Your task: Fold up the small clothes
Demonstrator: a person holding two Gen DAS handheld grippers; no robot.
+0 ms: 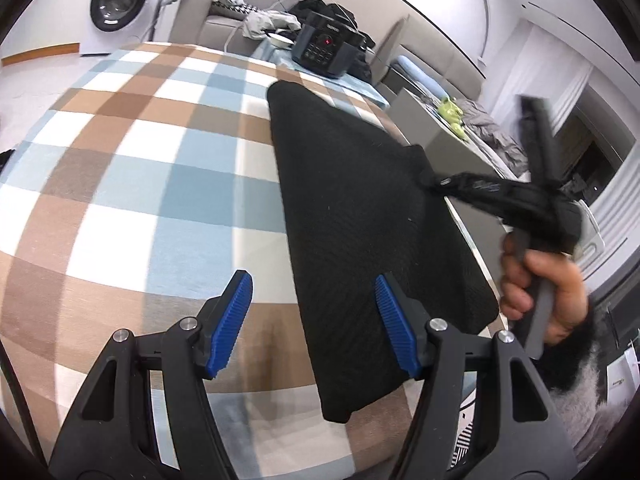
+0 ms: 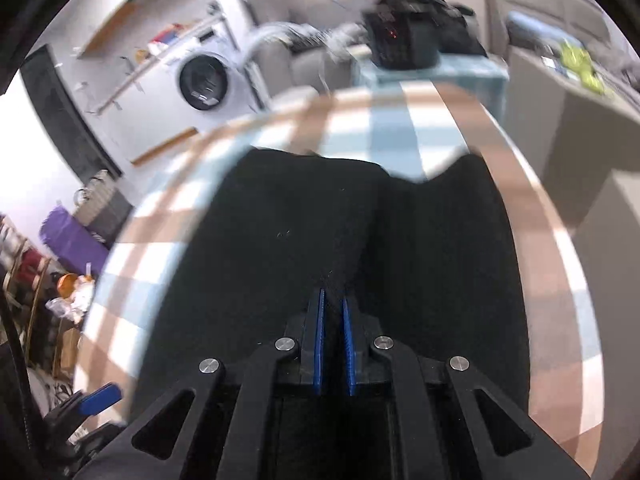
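1. Black garment lies on the counter, which is covered in a brown, blue and white check cloth. It lies toward the counter's right side, stretching from near to far, with a narrow near end.
2. Left tool: jaws stand apart, nothing between the blue pads. The right pad sits over the garment's near left edge; contact cannot be told.
3. Right tool: jaws almost closed, a fold of the black garment pinched between the blue pads. In the left wrist view a strip of the garment rises off the counter at the right edge to the blurred right tool.
4. A hand grips that tool's grey handle.
5. Far end of counter: black appliance with a red light. A washing machine stands far left.
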